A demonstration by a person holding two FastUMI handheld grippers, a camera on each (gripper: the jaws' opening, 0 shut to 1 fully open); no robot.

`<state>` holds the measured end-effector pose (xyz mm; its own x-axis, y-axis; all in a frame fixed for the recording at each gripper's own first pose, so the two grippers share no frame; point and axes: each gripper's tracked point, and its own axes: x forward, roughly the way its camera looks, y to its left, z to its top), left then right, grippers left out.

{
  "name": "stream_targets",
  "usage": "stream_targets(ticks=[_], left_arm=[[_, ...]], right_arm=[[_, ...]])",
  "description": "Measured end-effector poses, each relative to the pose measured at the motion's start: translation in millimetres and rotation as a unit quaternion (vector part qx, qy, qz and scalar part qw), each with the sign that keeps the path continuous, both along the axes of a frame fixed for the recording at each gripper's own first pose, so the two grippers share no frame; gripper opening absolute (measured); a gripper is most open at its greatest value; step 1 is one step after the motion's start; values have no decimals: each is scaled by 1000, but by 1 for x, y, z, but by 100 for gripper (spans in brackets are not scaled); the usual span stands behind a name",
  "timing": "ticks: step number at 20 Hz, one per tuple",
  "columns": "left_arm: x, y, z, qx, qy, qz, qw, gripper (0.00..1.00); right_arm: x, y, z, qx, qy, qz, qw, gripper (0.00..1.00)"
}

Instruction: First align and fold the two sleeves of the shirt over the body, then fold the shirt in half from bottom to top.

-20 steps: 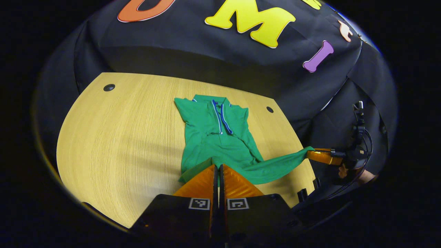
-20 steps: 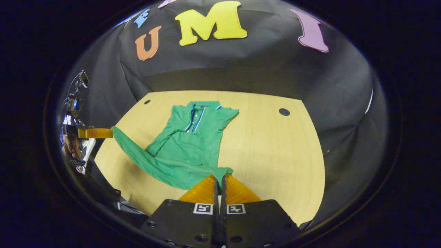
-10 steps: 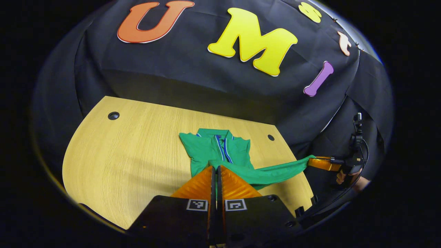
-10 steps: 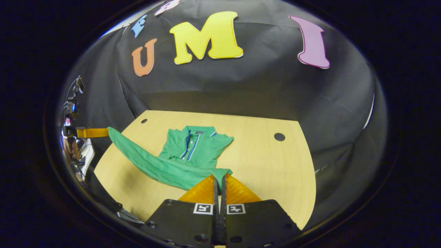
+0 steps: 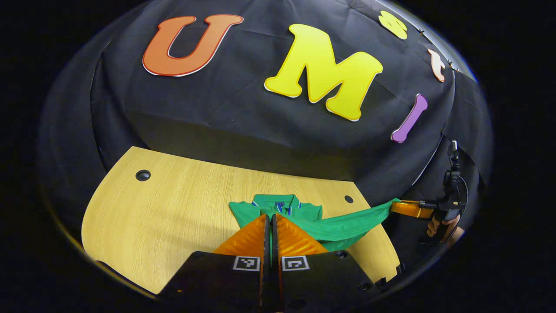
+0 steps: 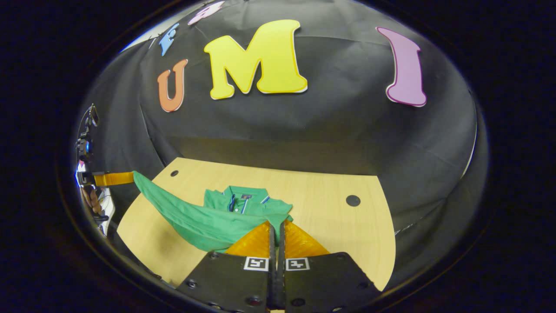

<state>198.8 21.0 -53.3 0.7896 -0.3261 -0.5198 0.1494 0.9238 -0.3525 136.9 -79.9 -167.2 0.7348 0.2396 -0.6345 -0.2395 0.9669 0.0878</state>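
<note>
Jaws of left gripper (image 5: 271, 217) and right gripper (image 6: 276, 224) clamped together on hem corners of one green short-sleeved polo shirt (image 6: 208, 219). Two round holes in light wooden worktop (image 6: 339, 226). Hem lifted nearer the collar than 1.0 s ago, covering more body. Collar end flat, pointing toward booth wall; hem stretched crosswise between grippers.

shirt (image 6: 204, 219) hem carried farther toward collar (image 6: 243, 193); more body covered, both grippers advanced
</note>
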Motion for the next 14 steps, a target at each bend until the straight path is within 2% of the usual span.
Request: stream_targets(ticks=[5, 9, 14], left_arm=[[43, 13, -7, -2, -5, 23, 1000, 6], [75, 20, -38, -5, 9, 35, 999, 6], [109, 20, -95, -7, 38, 37, 999, 6]], right_arm=[[53, 17, 0, -2, -13, 1, 1000, 0], [88, 22, -36, -12, 10, -2, 1000, 2], [115, 19, -92, -16, 48, -11, 999, 0]])
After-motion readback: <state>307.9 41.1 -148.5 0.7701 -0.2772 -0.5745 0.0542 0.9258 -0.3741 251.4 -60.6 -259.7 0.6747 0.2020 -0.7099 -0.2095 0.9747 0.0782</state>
